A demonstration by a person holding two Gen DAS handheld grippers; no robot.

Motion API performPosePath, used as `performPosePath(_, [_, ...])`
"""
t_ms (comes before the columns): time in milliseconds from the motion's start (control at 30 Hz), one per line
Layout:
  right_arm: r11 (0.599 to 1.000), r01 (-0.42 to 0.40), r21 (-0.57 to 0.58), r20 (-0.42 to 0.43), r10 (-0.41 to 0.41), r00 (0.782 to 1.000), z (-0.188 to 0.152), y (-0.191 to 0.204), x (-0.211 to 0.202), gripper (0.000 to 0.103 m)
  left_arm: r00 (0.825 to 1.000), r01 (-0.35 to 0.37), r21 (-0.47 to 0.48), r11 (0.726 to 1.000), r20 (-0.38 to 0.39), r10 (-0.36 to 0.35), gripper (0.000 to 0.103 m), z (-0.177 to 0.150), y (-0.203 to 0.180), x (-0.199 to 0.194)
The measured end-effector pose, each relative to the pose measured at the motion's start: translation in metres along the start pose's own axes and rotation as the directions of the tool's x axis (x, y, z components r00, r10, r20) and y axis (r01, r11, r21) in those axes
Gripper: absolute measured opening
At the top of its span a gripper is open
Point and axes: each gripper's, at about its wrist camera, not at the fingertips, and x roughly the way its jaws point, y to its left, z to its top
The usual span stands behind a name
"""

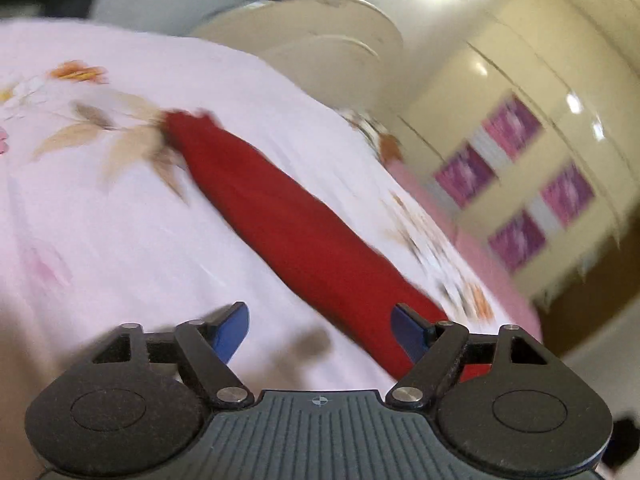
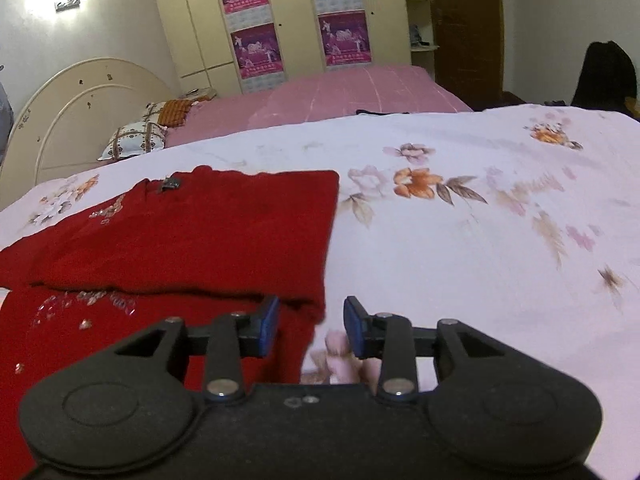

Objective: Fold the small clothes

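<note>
While both grippers, left [image 1: 320,330] and right [image 2: 310,326], gape empty, red garment [image 2: 192,232] lies folded on floral sheet [image 2: 460,248].

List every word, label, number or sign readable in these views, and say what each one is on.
No text can be read in either view.
Four purple posters on the cream wardrobe doors: print too small and blurred to read.
Small dark tag at the neck of the red sequinned garment: too small to read.
Shiny ornament on the wall: glare; unreadable.
</note>
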Motion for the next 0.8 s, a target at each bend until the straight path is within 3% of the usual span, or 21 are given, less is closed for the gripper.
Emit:
performPosePath(233, [1.000, -0.010, -0.003, 0.025, 0.010, 1.000, 0.006, 0.012, -0.013, 0.038, 1.000, -0.003, -0.080, 0.997, 0.020, 0.005, 0.074, 0.049, 0.032, 0.040])
performPosePath(367, [0.999, -0.006, 0.054, 0.043, 0.004, 0.999, 0.013, 0.004, -0.009, 0.041, 1.000, 0.000, -0.058, 0.998, 0.014, 0.001, 0.074, 0.063, 0.035, 0.063])
performPosePath(500, [0.980, 0.094, 0.174, 0.034, -0.101, 0.994, 0.020, -0.028, 0.004, 0.042, 1.000, -0.020, 0.007, 1.000, -0.002, 0.020, 0.073, 0.080, 0.031, 0.079])
performPosePath(567, [0.961, 0.170, 0.218, 0.032, -0.181, 0.983, 0.022, -0.043, 0.007, 0.042, 0.998, -0.064, 0.032, 0.997, 0.000, 0.064, 0.052, 0.085, 0.028, 0.084])
performPosePath(600, [0.955, 0.184, 0.233, 0.031, -0.197, 0.980, 0.021, -0.048, 0.008, 0.042, 0.993, -0.119, 0.061, 0.991, -0.001, 0.120, 0.022, 0.086, 0.026, 0.087])
performPosePath(633, [0.949, 0.193, 0.248, 0.029, -0.207, 0.978, 0.020, -0.053, 0.009, 0.042, 0.986, -0.164, 0.073, 0.984, -0.006, 0.164, 0.005, 0.089, 0.029, 0.087])
performPosePath(700, [0.941, 0.203, 0.270, 0.020, -0.217, 0.976, 0.018, -0.060, 0.011, 0.042, 0.986, -0.164, 0.127, 0.978, 0.008, 0.164, 0.005, 0.089, 0.026, 0.086])
performPosePath(733, [0.939, 0.204, 0.277, 0.018, -0.218, 0.976, 0.017, -0.063, 0.012, 0.042, 0.984, -0.177, 0.221, 0.959, 0.026, 0.176, 0.004, 0.083, 0.015, 0.083])
performPosePath(767, [0.937, 0.205, 0.282, 0.020, -0.219, 0.975, 0.017, -0.064, 0.012, 0.042, 0.989, -0.150, 0.282, 0.948, 0.028, 0.148, 0.004, 0.077, 0.003, 0.081])
performPosePath(800, [0.937, 0.204, 0.284, 0.023, -0.220, 0.975, 0.016, -0.065, 0.011, 0.042, 0.997, -0.078, 0.322, 0.944, 0.025, 0.074, 0.004, 0.067, -0.014, 0.073])
